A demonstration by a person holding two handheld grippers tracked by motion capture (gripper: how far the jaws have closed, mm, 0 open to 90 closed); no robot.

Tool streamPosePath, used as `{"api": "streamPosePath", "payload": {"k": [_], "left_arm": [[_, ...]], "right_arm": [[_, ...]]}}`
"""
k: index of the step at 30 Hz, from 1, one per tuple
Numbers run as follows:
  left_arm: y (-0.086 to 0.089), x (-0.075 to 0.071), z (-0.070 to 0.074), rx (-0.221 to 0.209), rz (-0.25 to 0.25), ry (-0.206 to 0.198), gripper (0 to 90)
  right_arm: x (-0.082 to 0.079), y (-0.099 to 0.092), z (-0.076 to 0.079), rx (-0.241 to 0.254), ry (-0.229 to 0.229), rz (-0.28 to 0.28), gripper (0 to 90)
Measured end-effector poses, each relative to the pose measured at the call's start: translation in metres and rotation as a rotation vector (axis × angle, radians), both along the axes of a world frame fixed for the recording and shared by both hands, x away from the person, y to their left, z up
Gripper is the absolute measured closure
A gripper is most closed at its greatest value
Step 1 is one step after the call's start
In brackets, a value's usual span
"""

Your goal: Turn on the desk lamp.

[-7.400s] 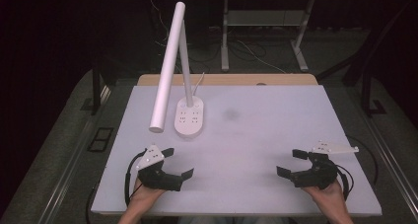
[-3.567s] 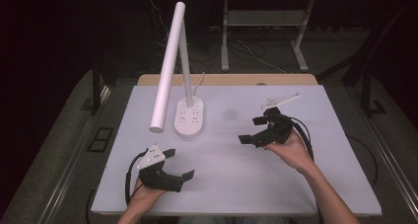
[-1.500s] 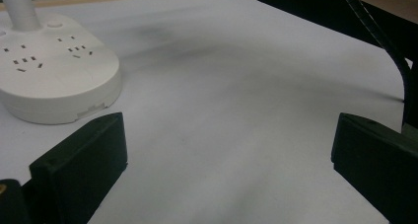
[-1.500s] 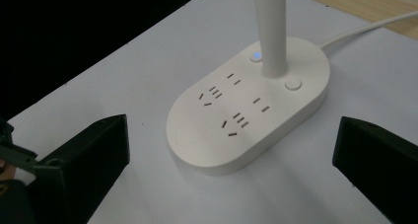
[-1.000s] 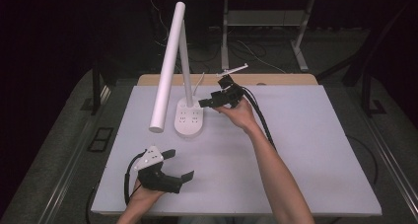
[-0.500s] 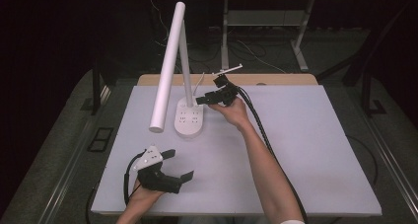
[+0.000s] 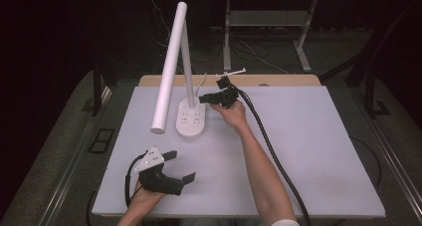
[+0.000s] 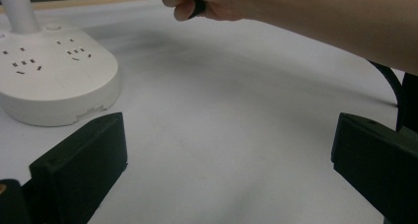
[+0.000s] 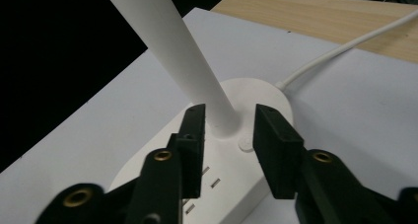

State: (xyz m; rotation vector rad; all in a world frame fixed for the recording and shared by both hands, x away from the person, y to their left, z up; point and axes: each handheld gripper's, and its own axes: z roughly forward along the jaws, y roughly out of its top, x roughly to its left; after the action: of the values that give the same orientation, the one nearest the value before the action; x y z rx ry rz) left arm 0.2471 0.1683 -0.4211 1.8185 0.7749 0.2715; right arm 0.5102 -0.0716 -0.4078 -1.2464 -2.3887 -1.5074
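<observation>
I have the right tongs point(image 7: 205, 99) out at the far side of the counter point(image 7: 308, 151), at the white desk lamp point(image 7: 191, 117). From the right gripper view, the two black jaws sit on either side of the foot of the lamp's stem point(image 9: 217, 113), where it rises from the base; they are partly closed, with a narrow gap showing on each side of the stem, so I read them as around it and not clamped. I cannot tell whether either pad touches it. A small round button point(image 9: 245, 144) sits on the base just beside the stem, near the inner face of one jaw. The base carries rows of socket slots point(image 7: 190, 120), and a white cord point(image 9: 345, 49) runs from its back edge toward the wooden strip point(image 7: 278, 80) along the counter's far side.

From the high view, the lamp stands left of centre at the far part of the counter. Its long white tube head point(image 7: 169, 66) slants down to the left, with its lower end hanging over the counter beside the base.

My left tongs point(image 7: 176, 166) rest low at the near left of the counter, spread wide with nothing between them. In the left gripper view the lamp base point(image 8: 54, 86) lies ahead to the left, and the right forearm point(image 8: 315, 21) crosses above.
</observation>
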Motion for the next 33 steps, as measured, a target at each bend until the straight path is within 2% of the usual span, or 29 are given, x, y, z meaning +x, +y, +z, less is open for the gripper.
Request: {"api": "streamPosePath", "payload": {"k": [5,8,16,20,23,27,30,33], "left_arm": [[0.000,0.000,0.000,-0.001,-0.001,-0.002,0.0],[0.000,0.000,0.000,-0.003,-0.001,-0.001,0.0],[0.000,0.000,0.000,-0.005,-0.001,-0.002,0.0],[0.000,0.000,0.000,-0.003,-0.002,-0.001,0.0],[0.000,0.000,0.000,-0.003,-0.003,-0.001,0.0],[0.001,0.000,0.000,-0.002,-0.004,0.000,0.0],[0.000,0.000,0.000,-0.001,-0.006,0.002,0.0],[0.001,0.000,0.000,-0.002,-0.005,0.001,0.0]], "right_arm": [[0.002,0.006,-0.011,0.013,0.028,-0.013,71.4],[0.003,0.008,-0.014,0.012,0.027,-0.019,73.9],[0.006,0.011,-0.024,0.032,0.050,-0.043,85.1],[0.007,0.013,-0.028,0.051,0.063,-0.048,87.7],[0.009,0.014,-0.032,0.047,0.052,-0.057,88.6],[0.010,0.014,-0.036,0.037,0.058,-0.071,89.3],[0.011,0.013,-0.039,0.060,0.072,-0.074,89.4],[0.010,0.014,-0.039,0.050,0.058,-0.069,89.5]]}}
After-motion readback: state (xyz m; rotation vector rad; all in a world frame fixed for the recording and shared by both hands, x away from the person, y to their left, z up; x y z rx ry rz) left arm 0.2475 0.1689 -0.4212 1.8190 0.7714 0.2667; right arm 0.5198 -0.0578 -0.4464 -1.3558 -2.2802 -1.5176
